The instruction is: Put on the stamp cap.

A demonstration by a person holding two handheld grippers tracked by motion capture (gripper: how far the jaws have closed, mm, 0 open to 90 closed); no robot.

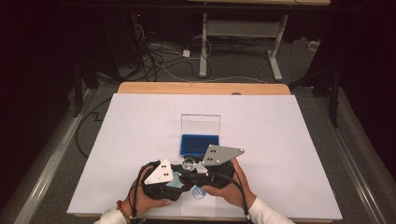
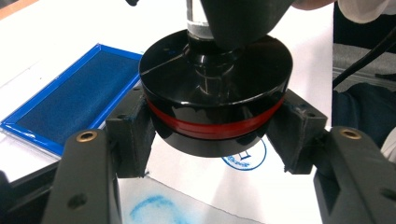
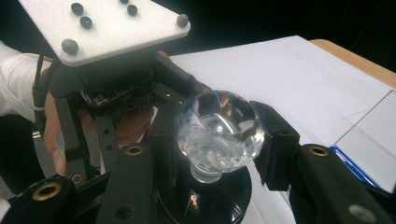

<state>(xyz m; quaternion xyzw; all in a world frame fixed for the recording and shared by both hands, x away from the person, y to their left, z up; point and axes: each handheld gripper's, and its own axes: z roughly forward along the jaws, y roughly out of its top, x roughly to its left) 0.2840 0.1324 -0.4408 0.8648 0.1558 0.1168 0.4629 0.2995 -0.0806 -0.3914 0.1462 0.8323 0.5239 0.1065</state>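
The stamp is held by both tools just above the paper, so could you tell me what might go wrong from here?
1. The left tool clamps the stamp just above a fresh blue print; lowering off-register could double it.
2. The right tool grips the smooth clear knob, which might slip.
3. The open ink pad lies close by.

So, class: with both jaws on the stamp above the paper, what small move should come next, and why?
Probably lift the stamp straight up. The left gripper clamps its base, the right gripper its clear knob, and a blue print already shows beneath.
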